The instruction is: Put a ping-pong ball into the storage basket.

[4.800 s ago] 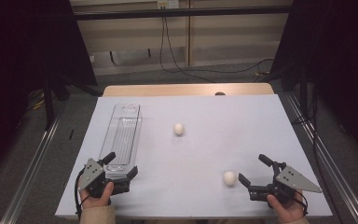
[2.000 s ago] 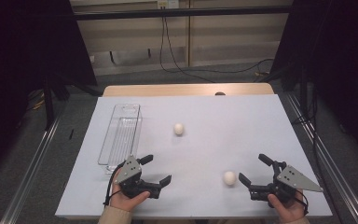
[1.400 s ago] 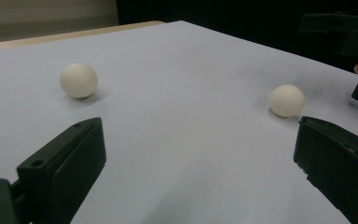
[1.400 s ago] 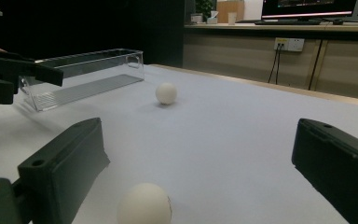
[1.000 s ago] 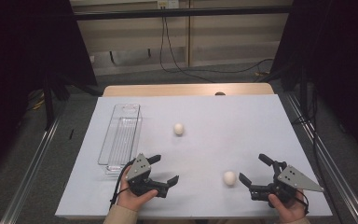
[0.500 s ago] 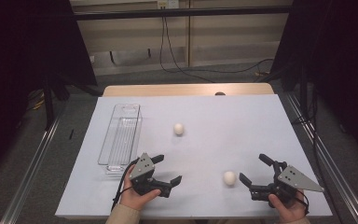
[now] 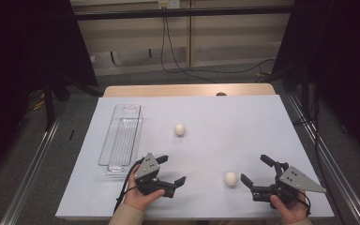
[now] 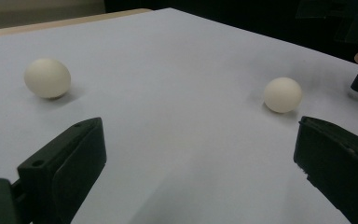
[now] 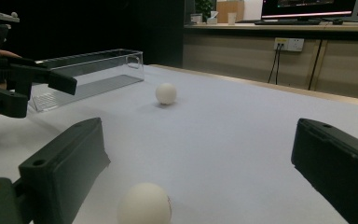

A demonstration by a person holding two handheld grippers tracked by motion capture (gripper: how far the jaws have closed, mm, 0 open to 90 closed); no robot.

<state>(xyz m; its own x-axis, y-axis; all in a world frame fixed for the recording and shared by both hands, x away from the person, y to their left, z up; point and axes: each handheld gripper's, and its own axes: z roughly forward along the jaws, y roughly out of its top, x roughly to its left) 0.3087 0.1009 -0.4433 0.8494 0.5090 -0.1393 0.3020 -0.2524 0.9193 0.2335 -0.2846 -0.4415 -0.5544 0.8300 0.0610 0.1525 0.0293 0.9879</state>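
Eggs are the things at hand: in the high view the near egg (image 7: 231, 178) lies on the white table (image 7: 243, 126), just beside the right gripper (image 7: 255, 174), whose jaws stand spread wide and empty around open table next to it. The far egg (image 7: 180, 129) rests well beyond the near egg, with the clear tray (image 7: 122, 139) off to its left. The left gripper (image 7: 173, 170), jaws also spread and empty, sits left of the near egg. In the left gripper view, the near egg (image 8: 283, 94) lies ahead, the far egg (image 8: 47, 78) well apart. In the right gripper view, the near egg (image 9: 144, 204) sits between the parted jaws, untouched.
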